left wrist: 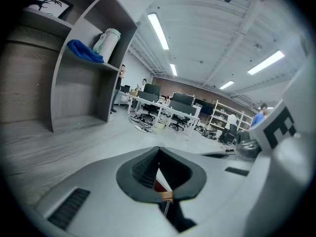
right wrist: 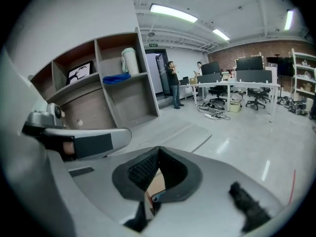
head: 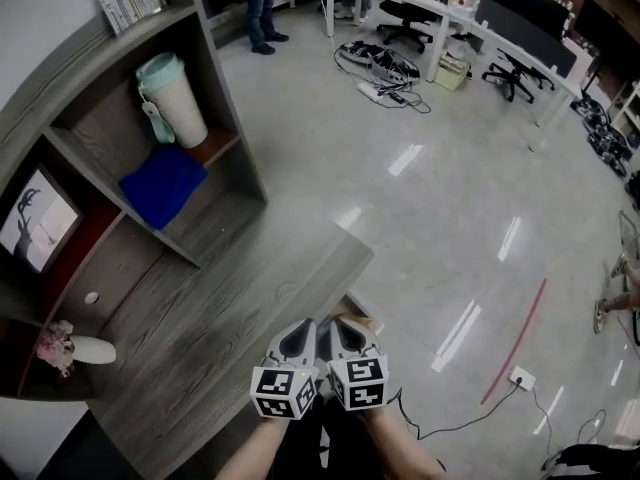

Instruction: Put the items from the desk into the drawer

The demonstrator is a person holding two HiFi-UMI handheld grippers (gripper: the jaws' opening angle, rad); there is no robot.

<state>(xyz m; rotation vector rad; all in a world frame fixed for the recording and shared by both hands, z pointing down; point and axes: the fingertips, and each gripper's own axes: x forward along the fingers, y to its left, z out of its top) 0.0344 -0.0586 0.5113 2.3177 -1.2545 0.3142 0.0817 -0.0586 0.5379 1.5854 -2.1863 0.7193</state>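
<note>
Head view: our left gripper [head: 308,326] and right gripper [head: 338,325] sit side by side over the near edge of the desk [head: 220,298]. Gripper views: both claws are pressed together at the tips, nothing pinched. The items are well apart from us on the shelf unit [head: 235,138]. We see a mint-lidded tumbler [head: 175,98] upright, a blue cloth [head: 163,183] just beside it on the same shelf, a picture frame [head: 38,218] further left, and a white vase [head: 88,349] with pink flowers near the frame. There's a brown sliver [head: 360,320] under the grippers at the desk edge; we can't tell if it's the drawer.
</note>
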